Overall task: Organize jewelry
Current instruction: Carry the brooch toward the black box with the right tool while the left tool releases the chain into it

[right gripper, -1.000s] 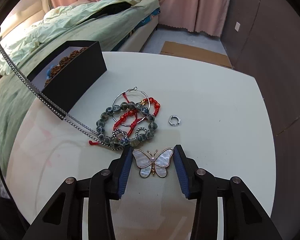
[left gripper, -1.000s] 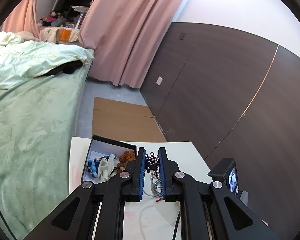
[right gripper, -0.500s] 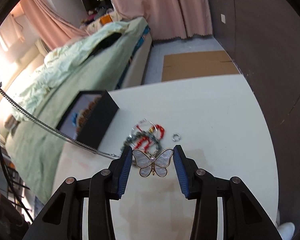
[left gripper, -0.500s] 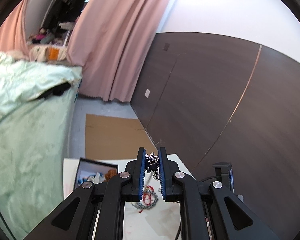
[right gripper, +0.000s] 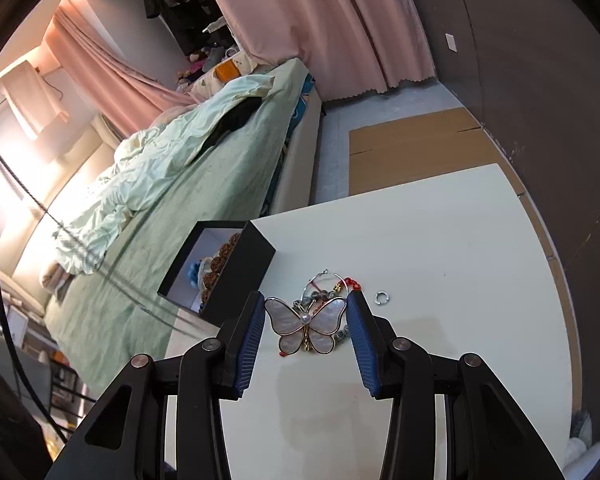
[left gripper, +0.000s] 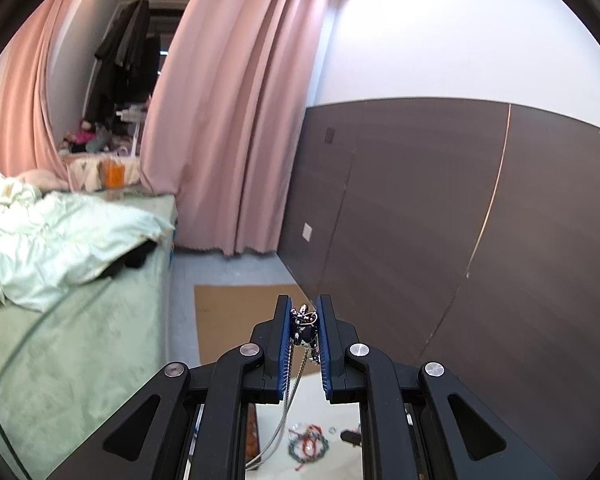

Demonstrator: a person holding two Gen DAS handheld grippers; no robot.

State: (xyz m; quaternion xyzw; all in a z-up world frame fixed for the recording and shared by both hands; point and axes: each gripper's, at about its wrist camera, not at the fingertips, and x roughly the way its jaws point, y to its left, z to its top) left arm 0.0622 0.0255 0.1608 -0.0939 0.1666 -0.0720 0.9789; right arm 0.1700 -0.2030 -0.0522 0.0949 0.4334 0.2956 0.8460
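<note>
No legible text, label, brand, number or sign appears in either wrist view. The black box (right gripper: 236,276) at the left edge of the white table (right gripper: 440,240) carries no readable marking, and the orange packet (left gripper: 115,176) beyond the bed is too blurred to read.

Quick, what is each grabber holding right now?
Left gripper: closed on the dark pendant end of a silver chain necklace.
Right gripper: closed on a pearly white, gold-edged butterfly brooch.
</note>
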